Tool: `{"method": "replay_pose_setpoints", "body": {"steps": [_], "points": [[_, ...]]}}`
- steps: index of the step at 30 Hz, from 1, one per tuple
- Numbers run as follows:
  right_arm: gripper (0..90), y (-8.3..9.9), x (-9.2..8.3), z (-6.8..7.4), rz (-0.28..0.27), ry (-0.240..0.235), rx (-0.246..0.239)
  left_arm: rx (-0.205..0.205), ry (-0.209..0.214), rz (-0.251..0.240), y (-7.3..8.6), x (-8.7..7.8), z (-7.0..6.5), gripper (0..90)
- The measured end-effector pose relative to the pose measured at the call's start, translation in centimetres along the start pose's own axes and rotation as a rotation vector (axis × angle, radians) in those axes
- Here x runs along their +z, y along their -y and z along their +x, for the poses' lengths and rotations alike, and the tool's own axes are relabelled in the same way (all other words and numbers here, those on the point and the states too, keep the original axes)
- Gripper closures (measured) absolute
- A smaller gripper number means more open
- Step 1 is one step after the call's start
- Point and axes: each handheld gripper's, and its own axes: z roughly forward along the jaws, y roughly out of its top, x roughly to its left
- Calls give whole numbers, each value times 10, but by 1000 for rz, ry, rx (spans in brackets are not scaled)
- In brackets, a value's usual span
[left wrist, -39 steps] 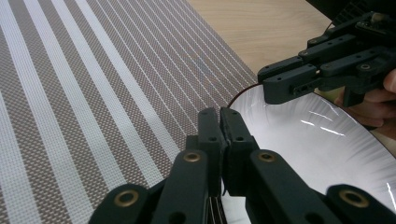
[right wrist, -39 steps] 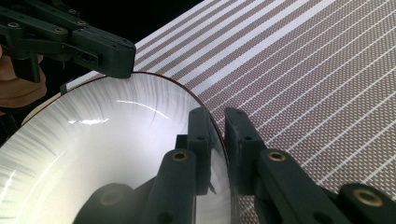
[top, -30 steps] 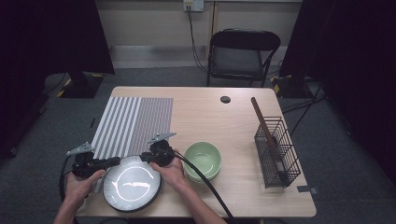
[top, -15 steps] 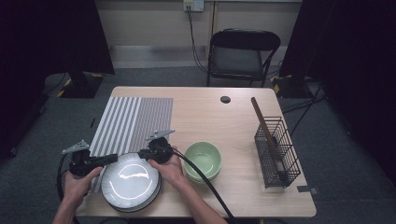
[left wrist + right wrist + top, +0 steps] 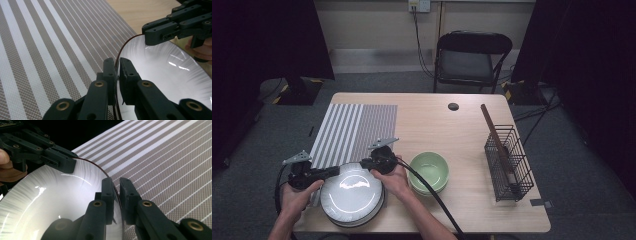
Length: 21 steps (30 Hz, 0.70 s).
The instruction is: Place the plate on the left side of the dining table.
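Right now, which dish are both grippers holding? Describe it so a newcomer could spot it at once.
Start at the striped mat on the table's left half; the plate sits at its near edge, left of the green bowl. The left gripper and the right gripper pinch its dark rim. It is white, wide and shallow; the bowl is green and deep.

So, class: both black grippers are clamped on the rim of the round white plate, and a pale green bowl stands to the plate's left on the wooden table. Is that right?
Not quite. In the high view the pale green bowl stands to the right of the round white plate, not its left. The left gripper and right gripper are indeed clamped on its rim.
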Motion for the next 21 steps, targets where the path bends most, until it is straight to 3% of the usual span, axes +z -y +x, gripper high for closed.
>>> {"method": "replay_pose_setpoints", "body": {"steps": [3,6,7,9,10,11,13,17,19,21], "points": [[900,-9,-5,-1,-58,-8,19,17,-3,-6,-5,-1,-2,864],[890,-13,-3,3,-34,-21,-12,21,-2,-3,-5,1,-1,858],[822,-11,-1,5,-31,-1,0,19,1,-3,-5,1,0,858],[801,-9,0,5,-43,-8,4,17,3,0,-4,0,1,858],[735,-8,0,4,-43,-7,12,14,6,-3,-4,0,2,859],[715,-6,1,3,-23,17,20,13,7,-6,-3,0,2,860],[715,-1,1,2,2,23,20,10,10,-7,-2,0,3,860],[717,8,1,-3,18,24,63,10,15,-11,-2,1,4,859],[780,12,4,-4,20,-14,90,5,13,-13,-1,1,4,858],[789,11,4,-2,17,-13,92,3,10,-10,-2,1,4,858]]}}
